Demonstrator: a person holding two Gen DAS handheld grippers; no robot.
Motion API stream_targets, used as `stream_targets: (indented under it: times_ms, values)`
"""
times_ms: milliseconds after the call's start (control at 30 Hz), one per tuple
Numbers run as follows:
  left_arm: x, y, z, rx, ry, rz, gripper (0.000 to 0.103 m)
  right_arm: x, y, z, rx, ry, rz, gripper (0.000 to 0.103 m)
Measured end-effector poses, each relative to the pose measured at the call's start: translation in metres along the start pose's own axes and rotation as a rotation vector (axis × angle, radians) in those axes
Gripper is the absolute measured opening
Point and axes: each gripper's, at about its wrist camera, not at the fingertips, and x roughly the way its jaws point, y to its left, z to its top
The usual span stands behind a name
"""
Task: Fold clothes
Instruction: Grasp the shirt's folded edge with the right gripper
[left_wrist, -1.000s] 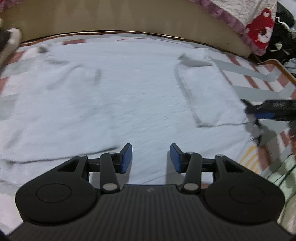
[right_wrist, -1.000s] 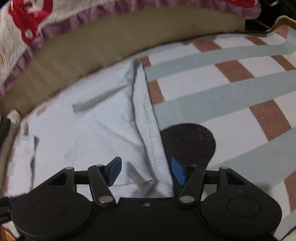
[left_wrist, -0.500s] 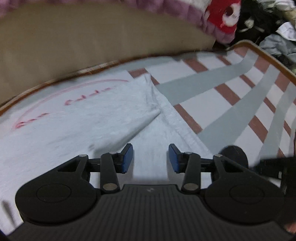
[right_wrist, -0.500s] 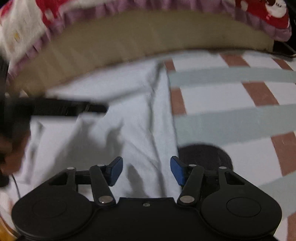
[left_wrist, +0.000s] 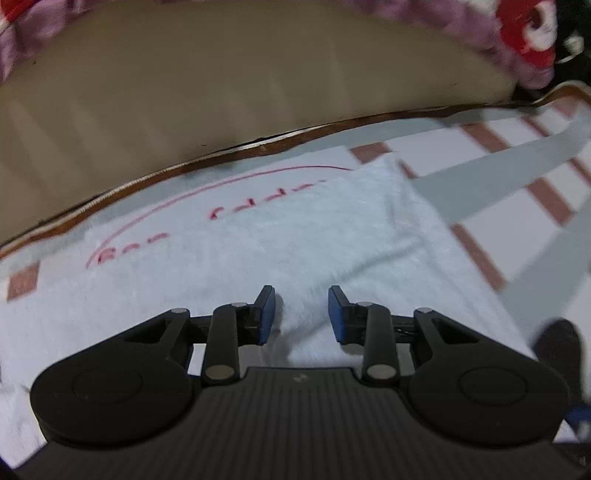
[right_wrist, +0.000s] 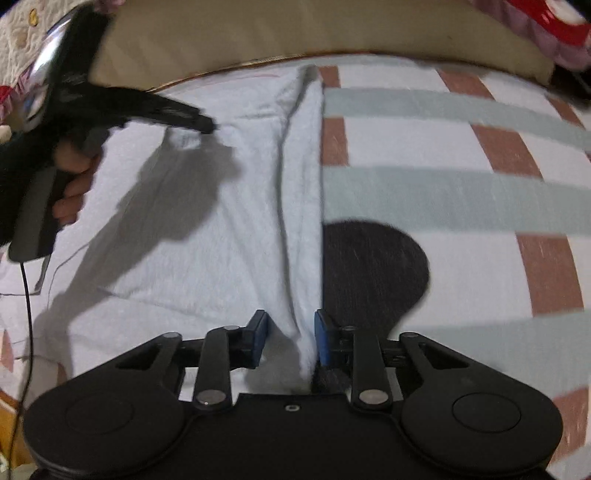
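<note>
Fingers first: the left gripper (left_wrist: 302, 314) is sitting with its blue pads (left_wrist: 266, 314) spread apart, and a raised fold of the white garment (left_wrist: 258, 236) is poking up in the gap between them. Can't honestly tell if the pads are touching the cloth, but they're not pinching it. Off to the left of those fingers the garment is lying flat, with a red curved line and some red lettering (left_wrist: 221, 210) printed on it out ahead. Straight ahead past the fingertips the brown edge trim (left_wrist: 258, 147) of the mat is running across, with a tan panel (left_wrist: 221, 74) behind it. To the right of the fingers the garment is ending and the striped mat (left_wrist: 517, 177) is showing, grey and reddish bands on white.

The right wrist view is catching the left gripper (right_wrist: 199, 123) too, far left and ahead, held in a hand (right_wrist: 72, 177) and hovering over the cloth, casting a big shadow. The right gripper (right_wrist: 290, 338) is also parted, straddling the garment's (right_wrist: 207, 206) folded right edge, which is running between the pads (right_wrist: 322, 339) and away from the fingertips. The right pad is looking like it's right against the fabric. Just right of the fingers a dark round patch (right_wrist: 373, 277) is sitting on the mat (right_wrist: 461, 192), touching the garment's edge.
</note>
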Motion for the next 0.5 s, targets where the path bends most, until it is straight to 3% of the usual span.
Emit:
stream_targets:
  times_ms: [67,133,200,300,367,500]
  values:
    - [-0.020,-0.004,-0.011,0.026,-0.030,-0.093,0.043,-0.013,-0.006,-0.006,0.011,-0.044,-0.033,0.047]
    - [-0.034,-0.014,-0.022,0.057,-0.010,-0.156,0.043,-0.021,-0.018,-0.006,0.092,-0.100,0.013,0.061]
    - [-0.042,-0.018,-0.030,0.032,0.038,-0.184,0.043,-0.021,-0.035,-0.003,0.226,-0.130,0.101,0.061]
    - [-0.050,-0.013,-0.040,-0.081,0.077,-0.253,0.043,-0.012,-0.045,-0.001,0.325,-0.121,0.158,0.061]
    - [-0.053,-0.010,-0.044,-0.141,0.082,-0.278,0.043,-0.003,-0.042,-0.002,0.326,-0.084,0.141,0.062]
    - [-0.054,-0.016,-0.047,-0.144,0.081,-0.284,0.043,-0.002,-0.032,-0.005,0.296,-0.089,0.152,0.065]
